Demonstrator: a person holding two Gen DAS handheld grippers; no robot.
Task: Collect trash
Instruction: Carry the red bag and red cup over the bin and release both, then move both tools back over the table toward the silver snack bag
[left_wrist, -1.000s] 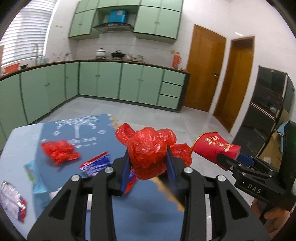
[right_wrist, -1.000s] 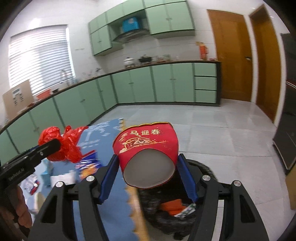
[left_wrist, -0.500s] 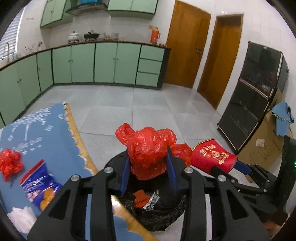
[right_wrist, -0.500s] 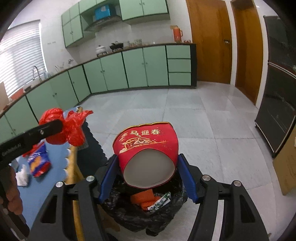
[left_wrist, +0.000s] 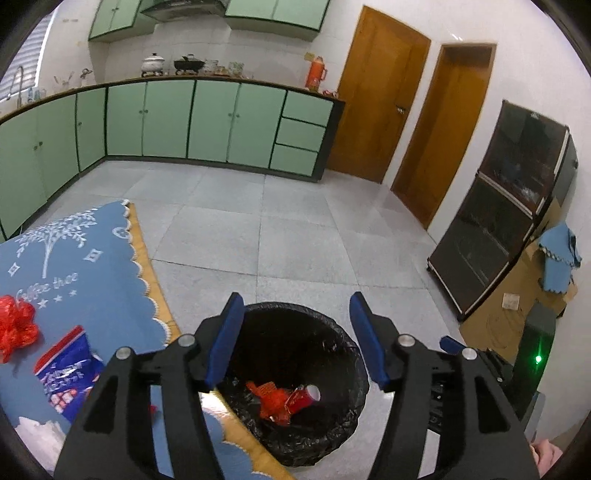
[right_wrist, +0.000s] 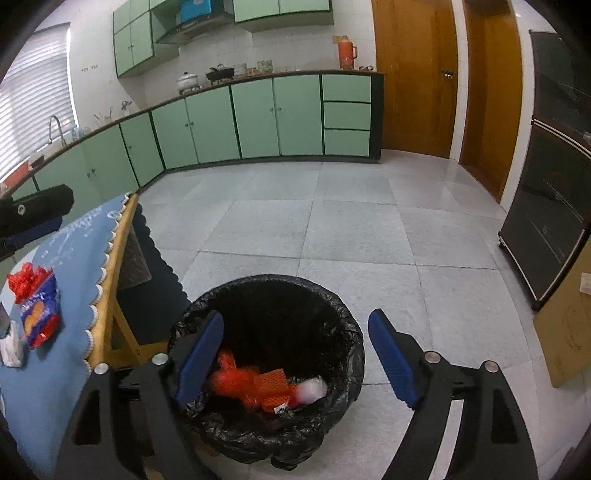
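Writing: white lettering reading roughly "Coffee tree", under a white tree motif, is seen on the blue tablecloth (left_wrist: 85, 280) at 9 o'clock in the left wrist view. The print on the blue-and-red snack packet (left_wrist: 66, 373) at 8 o'clock is too blurred to be read. A crumpled red wrapper (left_wrist: 16, 328) lies just beside the packet, toward 9 o'clock. A white tissue (left_wrist: 35, 432) is seen near the cloth's lower edge.

Trash bin: the bin with a black liner (left_wrist: 343, 354) stands on the grey tile floor, just beside the table edge, at 6 o'clock in both views. Inside it lie a red plastic wad (left_wrist: 271, 400) and, touching it, a red paper cup (left_wrist: 304, 397) on its side with its white inside facing up.

Left gripper (left_wrist: 297, 339): its blue pads are spread apart above the bin, and nothing is held between them. Its jaws have just been opening.

Right gripper (right_wrist: 295, 354): it is spread wide over the bin mouth and holds nothing. Its jaws have just been opening too.

Change from earlier: a second ago the red wad was clamped in the left gripper and the cup in the right, both over the table; half a second ago both were still gripped above the bin. Both items are now in the liner.

In the right wrist view the left gripper's black body shows at 9 o'clock.
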